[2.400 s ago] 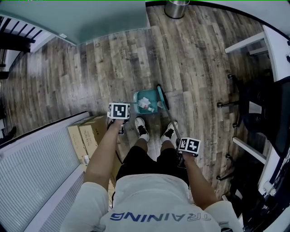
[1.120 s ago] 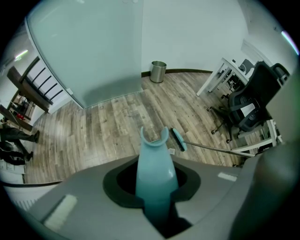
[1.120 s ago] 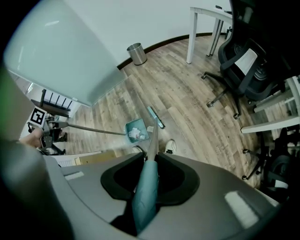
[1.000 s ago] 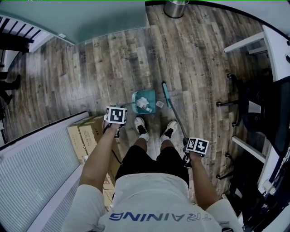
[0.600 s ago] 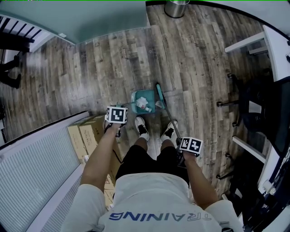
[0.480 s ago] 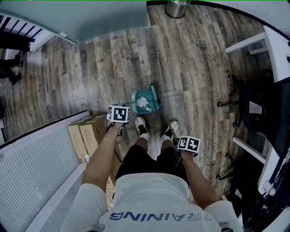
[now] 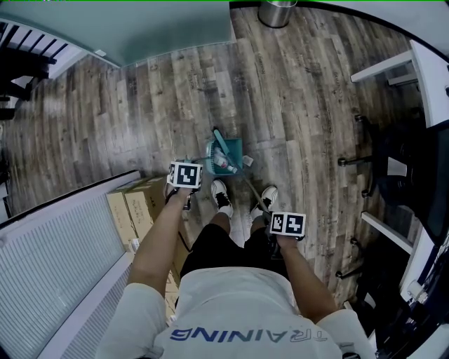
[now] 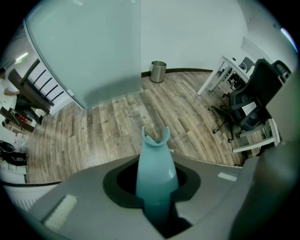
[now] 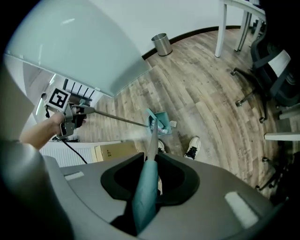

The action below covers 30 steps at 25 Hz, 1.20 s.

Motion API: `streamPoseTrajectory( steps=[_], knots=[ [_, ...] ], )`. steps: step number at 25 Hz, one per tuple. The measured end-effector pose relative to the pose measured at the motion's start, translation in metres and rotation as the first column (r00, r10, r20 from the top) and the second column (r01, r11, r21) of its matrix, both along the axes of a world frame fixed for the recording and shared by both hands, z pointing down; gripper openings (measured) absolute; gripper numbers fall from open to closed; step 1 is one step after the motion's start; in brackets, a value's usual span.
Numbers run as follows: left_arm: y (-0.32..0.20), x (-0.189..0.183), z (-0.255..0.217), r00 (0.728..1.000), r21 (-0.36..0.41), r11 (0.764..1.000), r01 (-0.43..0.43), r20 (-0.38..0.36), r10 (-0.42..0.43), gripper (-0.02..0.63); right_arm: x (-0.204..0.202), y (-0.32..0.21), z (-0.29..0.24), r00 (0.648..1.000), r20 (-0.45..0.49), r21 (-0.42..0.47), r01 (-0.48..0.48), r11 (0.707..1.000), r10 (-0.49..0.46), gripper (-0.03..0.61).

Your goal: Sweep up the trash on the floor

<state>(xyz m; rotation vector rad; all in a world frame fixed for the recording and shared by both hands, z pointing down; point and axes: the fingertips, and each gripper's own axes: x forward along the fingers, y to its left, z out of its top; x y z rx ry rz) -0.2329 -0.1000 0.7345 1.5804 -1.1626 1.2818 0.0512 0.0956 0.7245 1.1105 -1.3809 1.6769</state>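
Note:
A teal dustpan (image 7: 226, 156) stands on the wooden floor just beyond my shoes, with white scraps of trash (image 7: 223, 165) inside. My left gripper (image 7: 184, 184) is shut on the dustpan's teal handle (image 8: 156, 171), its long pole (image 9: 112, 117) slanting down to the pan (image 9: 163, 121). My right gripper (image 7: 286, 230) is shut on the broom handle (image 9: 144, 197). The teal broom head (image 7: 220, 140) lies across the pan's left side. One small white scrap (image 7: 248, 161) rests on the floor by the pan's right edge.
Cardboard boxes (image 7: 137, 207) sit against a white ribbed panel (image 7: 56, 266) at my left. A metal bin (image 7: 276, 12) stands far ahead by the glass wall. A black office chair (image 7: 400, 165) and white desks (image 7: 421, 66) fill the right side.
The broom head swept left, from the floor right of the dustpan to over the pan. My right gripper shifted left and nearer. The left gripper and the pan stayed put.

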Motion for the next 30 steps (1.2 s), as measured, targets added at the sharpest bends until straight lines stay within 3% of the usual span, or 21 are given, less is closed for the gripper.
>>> streamPoseTrajectory(
  steps=[5,12,14,17,25,30],
  knots=[
    [0.014,-0.013,0.002,1.0,-0.035,0.999,0.001,0.005,-0.001,0.087,0.048,0.006,-0.005,0.993,-0.041,-0.001,-0.107,0.994,0.107,0.109],
    [-0.004,-0.024,-0.008,0.999,0.034,0.998,-0.049,0.018,0.049,0.087,0.103,0.013,0.002,0.958,-0.162,-0.002,-0.239,0.971,0.236,0.109],
    [0.004,-0.026,-0.005,0.999,-0.016,1.0,-0.027,0.02,0.028,0.087,0.108,0.015,0.006,0.953,-0.195,-0.01,-0.237,0.971,0.23,0.11],
    [0.009,-0.026,-0.003,0.999,-0.055,0.998,-0.024,0.023,0.025,0.087,0.102,0.016,0.011,0.955,-0.183,-0.013,-0.242,0.97,0.235,0.11],
    [-0.004,-0.019,0.003,0.999,-0.037,0.999,-0.037,0.018,0.037,0.087,0.063,0.018,0.022,0.972,-0.153,-0.035,-0.184,0.982,0.177,0.11],
    [-0.014,-0.009,0.0,1.0,-0.007,1.0,-0.029,0.013,0.029,0.087,0.043,0.02,0.025,0.972,-0.101,-0.064,-0.219,0.974,0.212,0.11]
  ],
)
